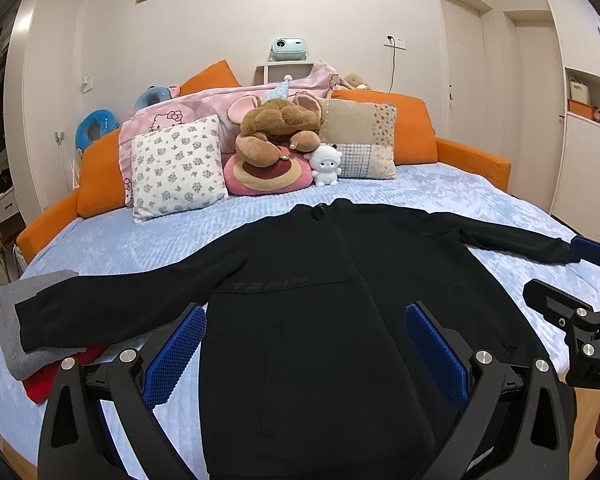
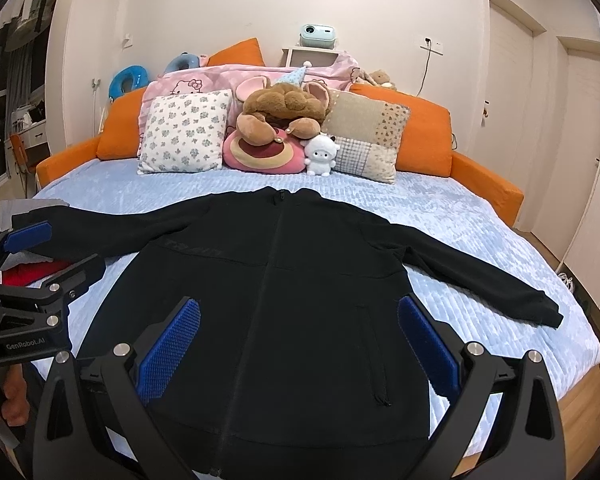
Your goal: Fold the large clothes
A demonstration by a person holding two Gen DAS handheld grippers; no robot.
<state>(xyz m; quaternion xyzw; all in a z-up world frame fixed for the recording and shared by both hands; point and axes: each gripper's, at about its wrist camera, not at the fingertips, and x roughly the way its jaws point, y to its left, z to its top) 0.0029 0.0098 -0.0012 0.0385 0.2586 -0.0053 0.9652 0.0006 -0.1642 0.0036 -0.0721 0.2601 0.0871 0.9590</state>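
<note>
Garment: a black zip jacket [image 1: 320, 320] is laid flat, front up, on the light blue bed cover [image 1: 140, 240]; collar toward the pillows, hem at the near edge, both sleeves spread outward.
Left sleeve: its cuff [image 1: 32, 320] is seen resting on a folded grey garment [image 1: 8, 300], with a red item [image 1: 44, 376] beneath that.
Right sleeve: its cuff [image 2: 548, 312] lies on bare cover, near the bed's right side.
Left gripper [image 1: 304, 356]: fingers spread wide above the hem region; nothing is held and no contact with the cloth is evident.
Right gripper [image 2: 300, 356]: fingers likewise spread wide over the lower front; nothing is held.
Stage (judged): the jacket is spread out but no fold is yet made.
Risk 1: if the left cuff is pinched deeply, the grey garment below could be caught too and dragged out of its stack.
Risk 2: a grasp taking only the top layer of the front would let the back layer lag, leaving a skewed fold.
Risk 3: the hem sits at the bed edge; a pull toward the near side could slide the jacket off.
Risk 4: uneven lift between the two grippers would twist the zip line off centre.
Background: pillows and plush toys [image 2: 284, 120] at the headboard are well apart from the jacket.
</note>
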